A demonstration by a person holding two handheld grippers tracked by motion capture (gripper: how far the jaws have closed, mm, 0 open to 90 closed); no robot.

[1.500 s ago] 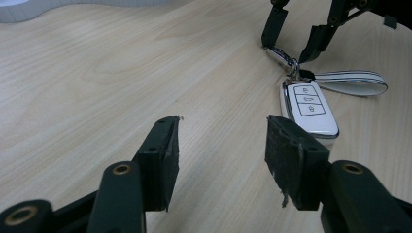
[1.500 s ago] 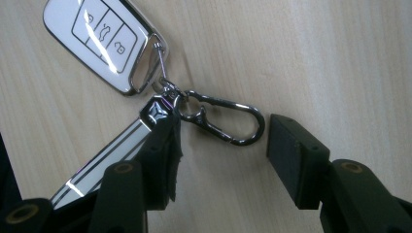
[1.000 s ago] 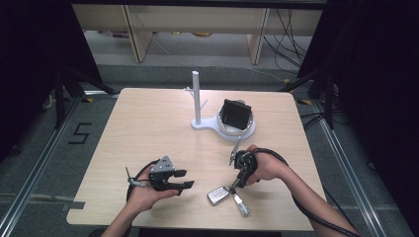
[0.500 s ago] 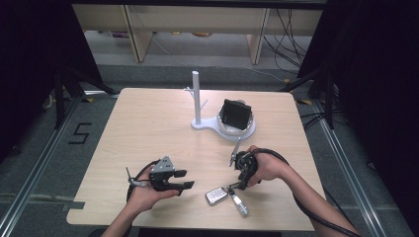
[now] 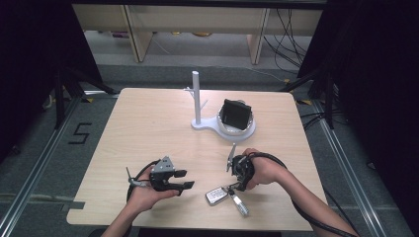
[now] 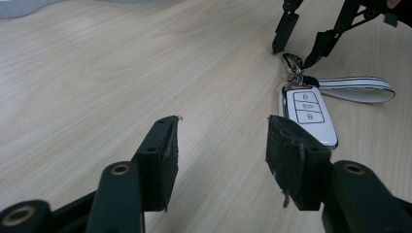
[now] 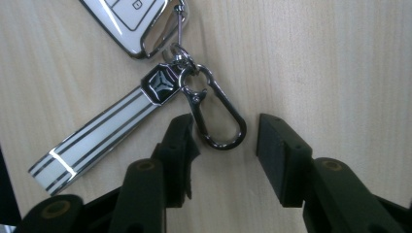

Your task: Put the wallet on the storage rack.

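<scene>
A white car key fob [image 5: 215, 196] [image 6: 308, 114] [image 7: 133, 19] lies flat near the table's front edge. A white striped strap [image 5: 240, 205] [image 6: 357, 90] [image 7: 92, 141] and a silver carabiner clip [image 7: 216, 116] [image 6: 293, 60] hang from its ring. My right gripper [image 5: 233, 187] [image 7: 226, 127] points down at the clip, open, with one jaw on each side of the clip's loop. My left gripper [image 5: 185, 179] [image 6: 223, 124] rests to the left of the fob, open, with nothing but bare wood between its jaws.
A white peg stand [image 5: 196, 98] rises at the table's middle back. Its round base dish [image 5: 247, 132] holds a black boxy object [image 5: 235, 113]. The light wooden table [image 5: 148, 128] ends close in front of both hands. Shelves and cables lie beyond the far edge.
My right gripper has edged slightly toward the clip, and the fob has shifted a touch to the left. My left gripper has stayed in place.
</scene>
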